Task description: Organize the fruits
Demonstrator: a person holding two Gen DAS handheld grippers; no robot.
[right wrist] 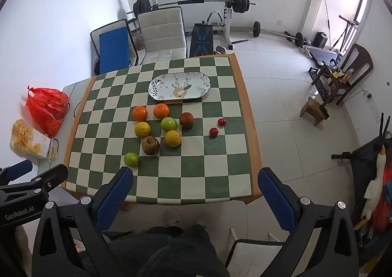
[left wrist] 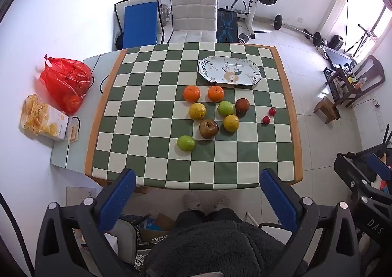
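Several fruits lie loose on the green-and-white checked table: two oranges, two yellow fruits, two green apples, two brown fruits and two small red fruits. An empty oval flowered plate sits behind them. My left gripper and right gripper are both open and empty, held high above the table's near edge.
A red plastic bag and a snack box sit on the side table at left. A padded chair stands behind the table. Weight equipment lies beyond. My legs are below.
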